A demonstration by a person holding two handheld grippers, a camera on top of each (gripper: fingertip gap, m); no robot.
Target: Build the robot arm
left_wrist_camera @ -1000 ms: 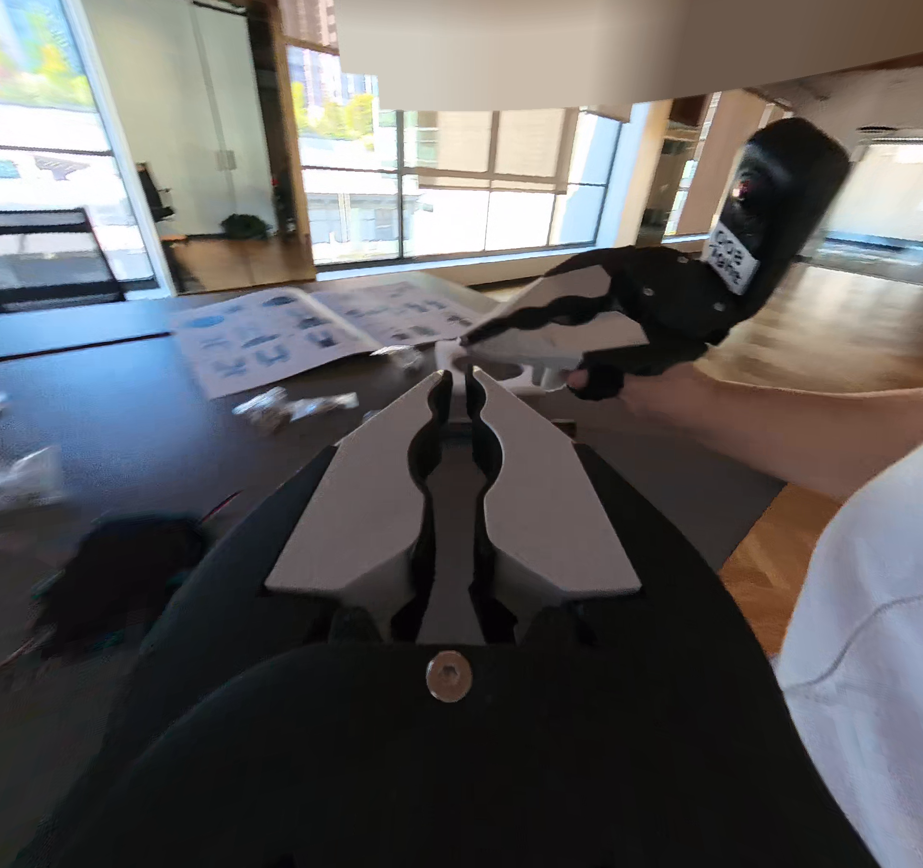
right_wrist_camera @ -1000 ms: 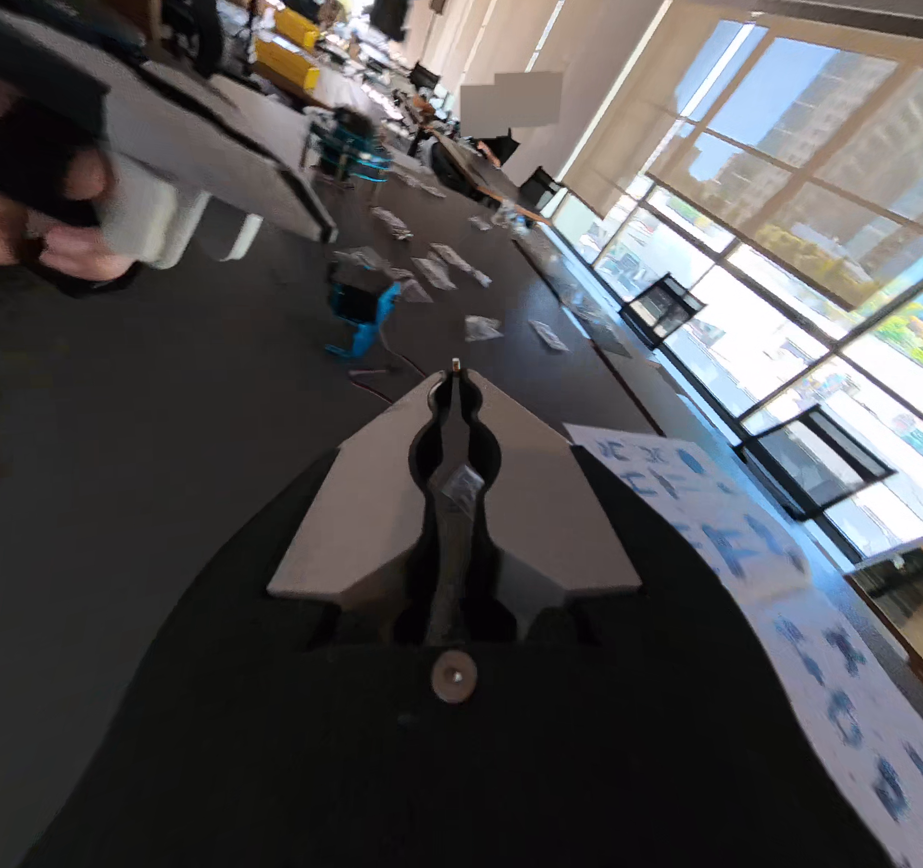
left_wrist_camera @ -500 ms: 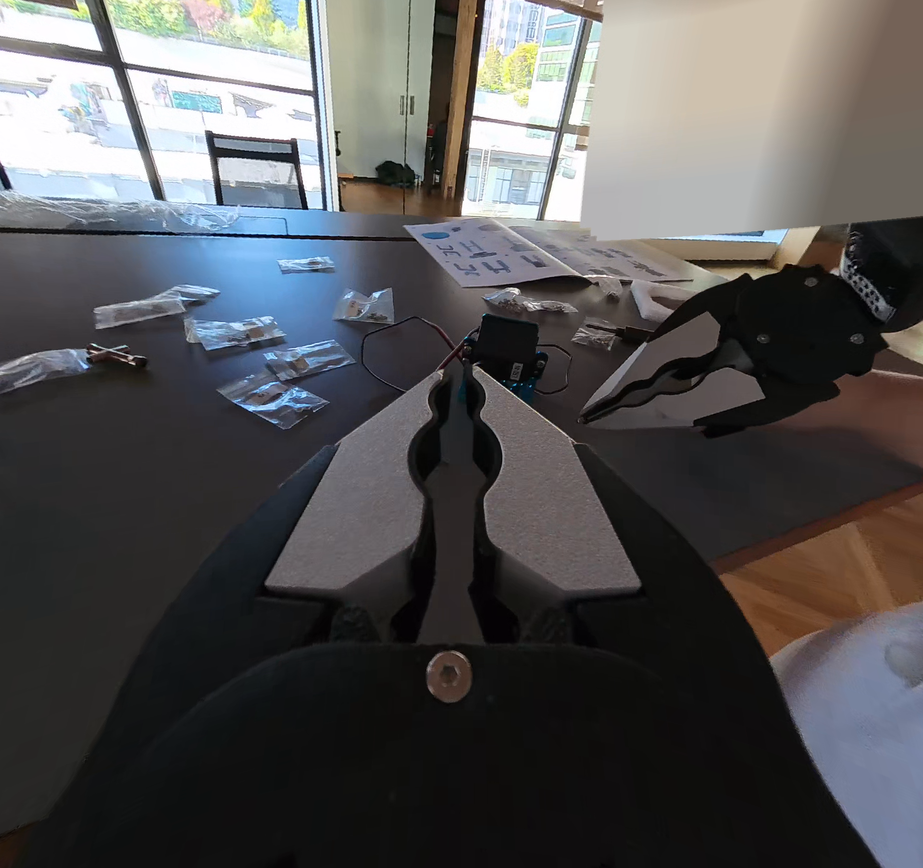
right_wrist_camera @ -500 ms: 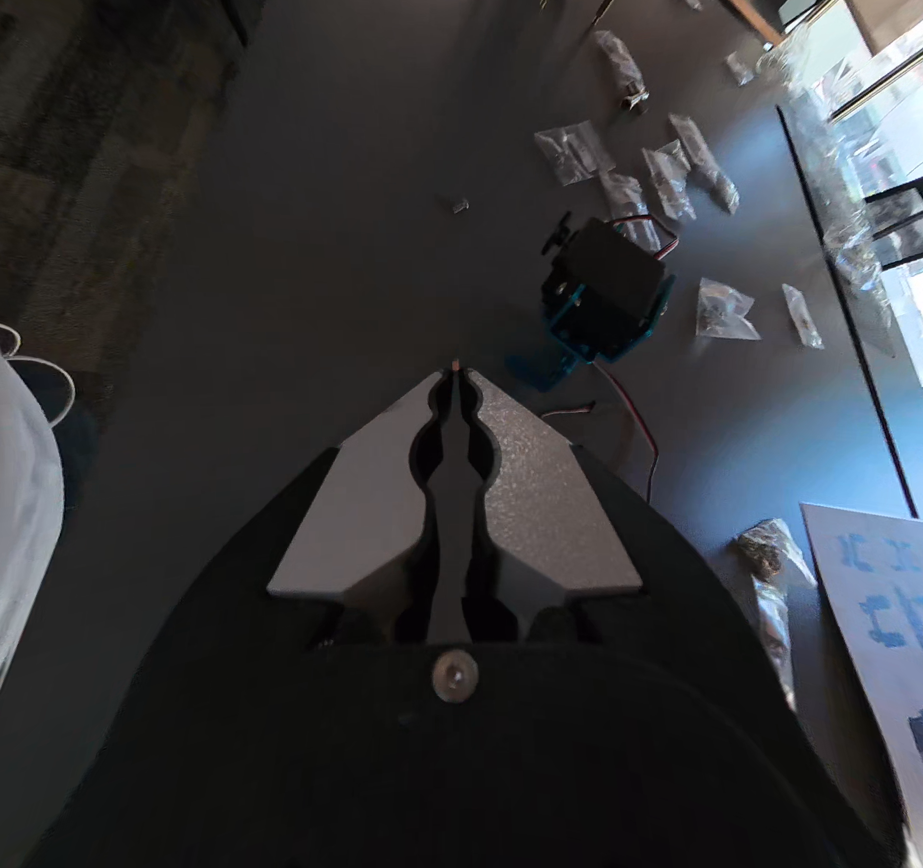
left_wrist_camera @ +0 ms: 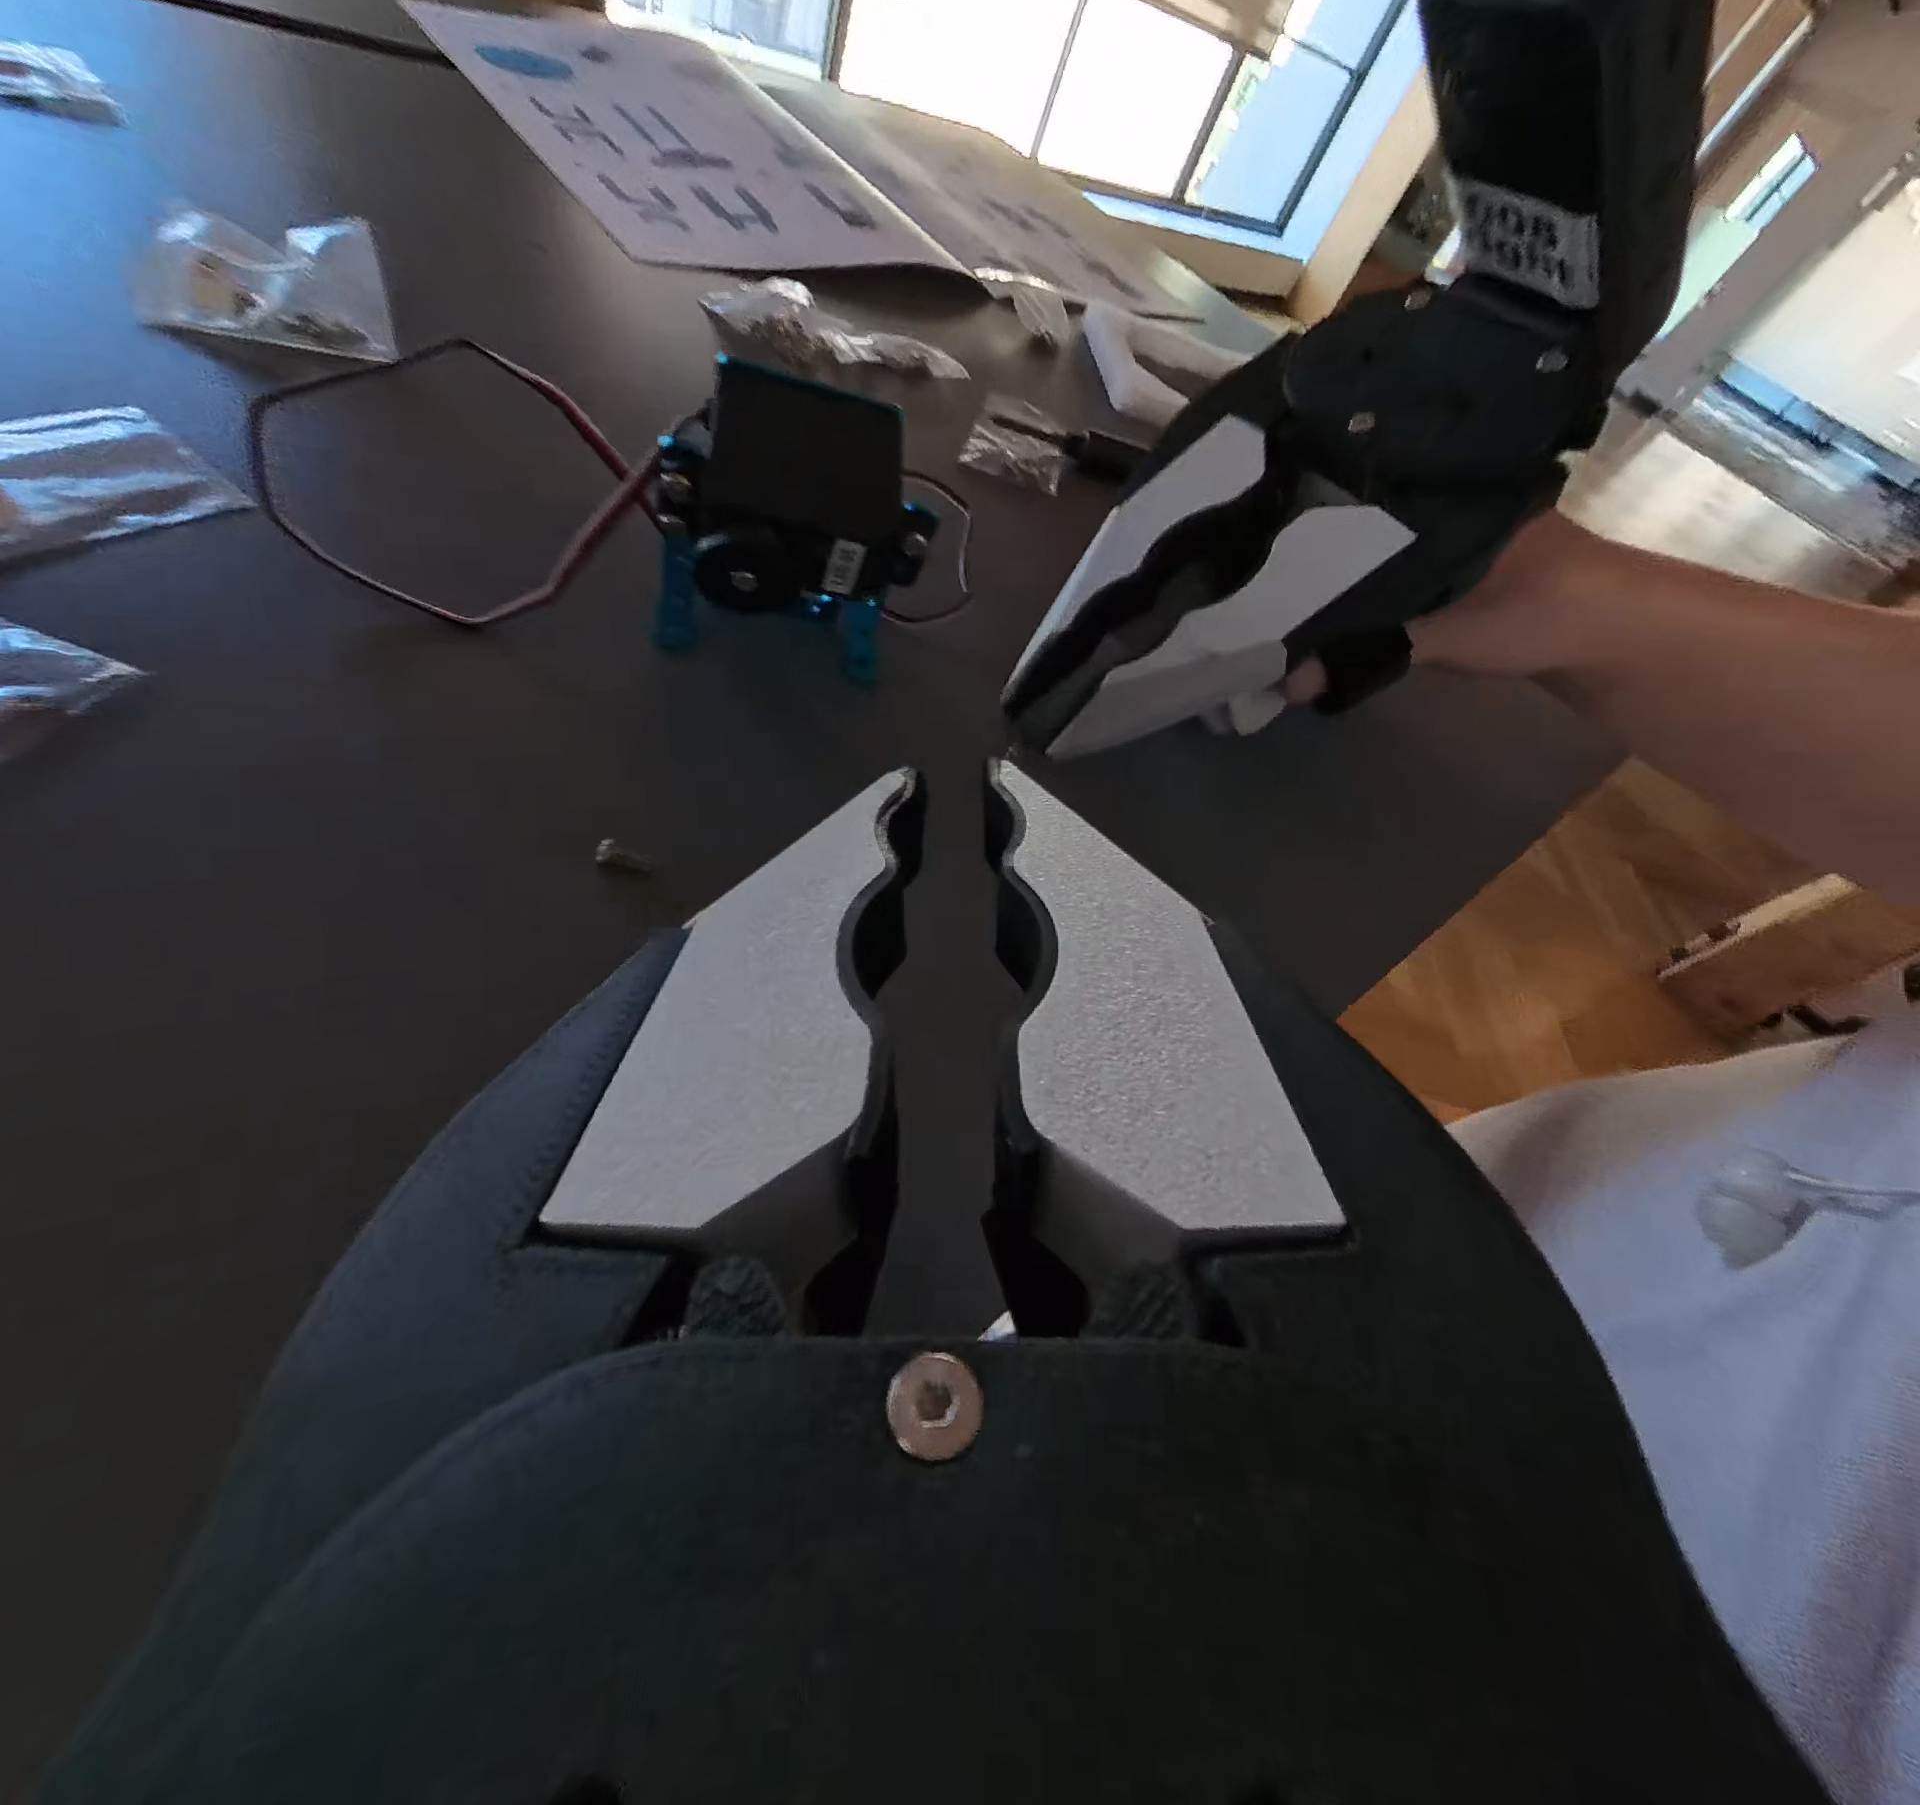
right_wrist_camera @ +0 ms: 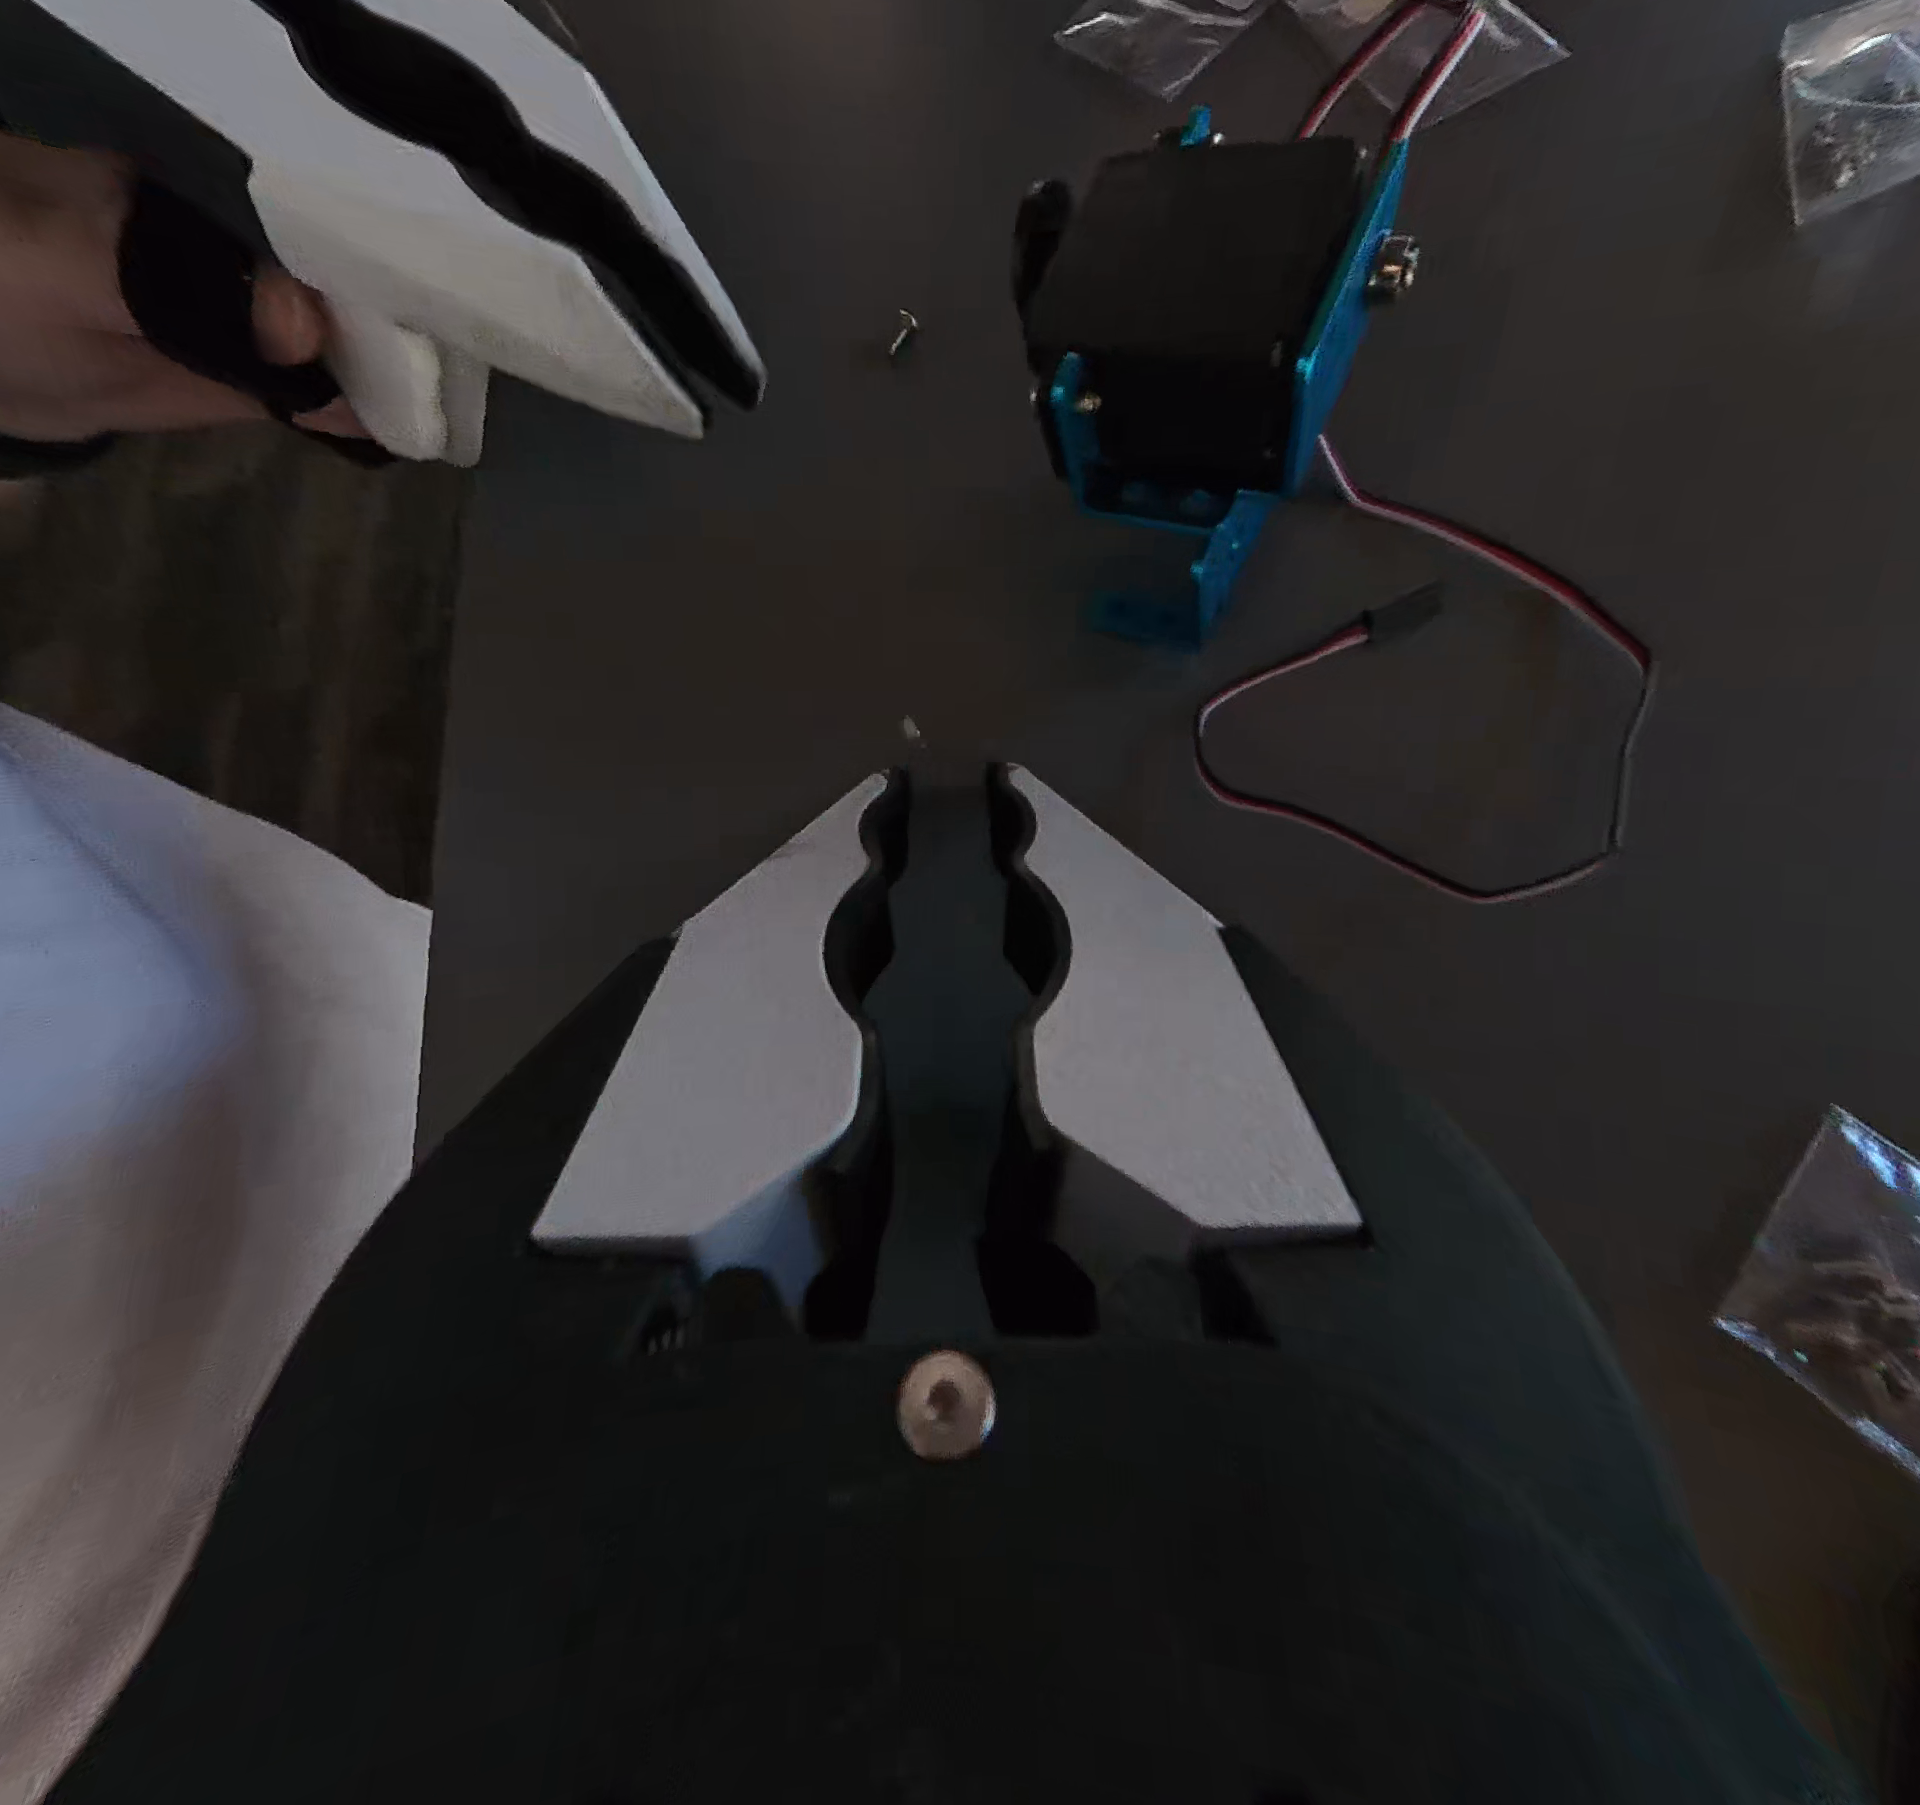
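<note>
The left gripper [left_wrist_camera: 951, 779] hangs low over the dark table [left_wrist_camera: 312, 820] with its jaws only a little apart, a narrow slit between the tips, and nothing is between them. The right gripper [right_wrist_camera: 945, 773] looks almost straight down on the same table; its jaws also stand a little apart and they hold nothing. Just in front of its left tip there is a tiny pale bit [right_wrist_camera: 912, 729]; it is too small to say what it is, or whether it touches the tip. In the left wrist view the two grippers point toward each other, with their tips near but not touching. A black servo [left_wrist_camera: 800, 498] sits in a blue bracket [right_wrist_camera: 1226, 550] and stands on the table beyond both grippers, apart from each. Its red, white and dark wire [right_wrist_camera: 1455, 882] makes loops on the table beside it and ends in a small plug. One small screw [left_wrist_camera: 621, 856] lies alone on the table between the servo and the left gripper. Clear bags [left_wrist_camera: 270, 290] with small parts lie around, and an open booklet [left_wrist_camera: 707, 155] with blue and black drawings lies farther back near the windows. For writing, there is a white label [left_wrist_camera: 1522, 243] with dark print on the body of the right gripper and a small sticker [left_wrist_camera: 844, 566] on the front of the servo; the booklet also has print, blurred here.
</note>
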